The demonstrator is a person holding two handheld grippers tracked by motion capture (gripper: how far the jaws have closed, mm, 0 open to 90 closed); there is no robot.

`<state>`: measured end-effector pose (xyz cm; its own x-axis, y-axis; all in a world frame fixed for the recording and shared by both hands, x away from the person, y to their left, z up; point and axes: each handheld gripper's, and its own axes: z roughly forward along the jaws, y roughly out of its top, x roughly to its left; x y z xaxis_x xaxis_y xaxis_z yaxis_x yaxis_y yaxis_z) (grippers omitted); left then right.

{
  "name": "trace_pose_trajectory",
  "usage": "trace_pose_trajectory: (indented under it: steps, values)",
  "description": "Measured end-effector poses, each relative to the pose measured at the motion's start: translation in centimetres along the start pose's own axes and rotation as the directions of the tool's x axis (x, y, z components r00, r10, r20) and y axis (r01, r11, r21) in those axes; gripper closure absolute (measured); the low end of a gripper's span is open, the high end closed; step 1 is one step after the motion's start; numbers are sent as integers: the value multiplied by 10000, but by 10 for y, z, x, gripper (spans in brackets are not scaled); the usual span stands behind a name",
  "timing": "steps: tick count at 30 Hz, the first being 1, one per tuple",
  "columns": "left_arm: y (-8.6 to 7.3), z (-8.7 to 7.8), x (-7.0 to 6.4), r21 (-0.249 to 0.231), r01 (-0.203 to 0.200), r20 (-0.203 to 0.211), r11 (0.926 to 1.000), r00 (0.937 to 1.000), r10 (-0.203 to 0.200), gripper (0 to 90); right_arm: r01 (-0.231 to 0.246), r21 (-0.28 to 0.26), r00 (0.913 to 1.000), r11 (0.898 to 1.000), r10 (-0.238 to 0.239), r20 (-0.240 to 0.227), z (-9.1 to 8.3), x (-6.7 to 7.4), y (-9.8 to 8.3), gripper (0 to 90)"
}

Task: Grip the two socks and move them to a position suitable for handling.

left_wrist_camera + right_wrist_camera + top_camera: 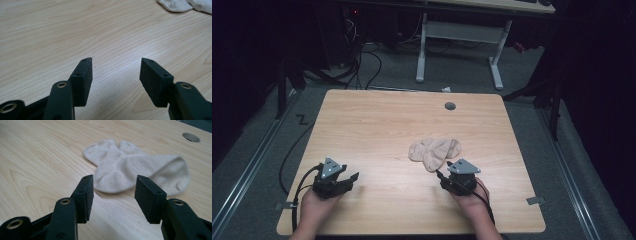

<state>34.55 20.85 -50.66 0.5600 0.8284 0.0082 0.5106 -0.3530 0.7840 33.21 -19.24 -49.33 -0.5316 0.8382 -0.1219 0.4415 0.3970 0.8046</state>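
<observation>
Right tool (113,185) is standing wide open, empty, facing the beige sock (135,171); left tool (115,67) is idling open. Advise pinching one edge squarely.

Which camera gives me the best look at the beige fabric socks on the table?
The right gripper view: the beige fabric socks lie whole and close ahead. The high view shows them small; the left gripper view catches just an edge.

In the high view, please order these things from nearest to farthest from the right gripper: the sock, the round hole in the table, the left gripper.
1. The sock: just beyond the open right gripper, slightly to its left.
2. The left gripper: across the near side of the table, far to the left.
3. The round hole: near the table's far edge, beyond the sock.
</observation>
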Motion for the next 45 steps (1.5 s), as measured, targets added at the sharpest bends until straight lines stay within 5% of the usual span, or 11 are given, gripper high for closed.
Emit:
trace_pose_trajectory:
  steps: [10,16,27,35,45]
  values:
    - [-1,-1,-2,-1,-232,200,9997,9995,232,435,101,420,9984,9991,-78,-556,31,0,33,499]
    - [-2,-1,-2,13,-197,183,9998,9996,197,436,11,1245,9969,9922,87,-779,59,0,26,541]
    - [-1,4,-8,122,-445,282,9989,9986,441,436,176,1352,9980,9907,-93,-624,66,3,18,528]
    - [-2,3,-8,151,-435,281,9989,9987,431,435,-700,1785,9912,9814,886,-986,73,-8,12,489]
    - [-3,4,-9,181,-487,320,9986,9983,481,434,-489,1614,9971,9857,576,-497,69,-9,6,531]
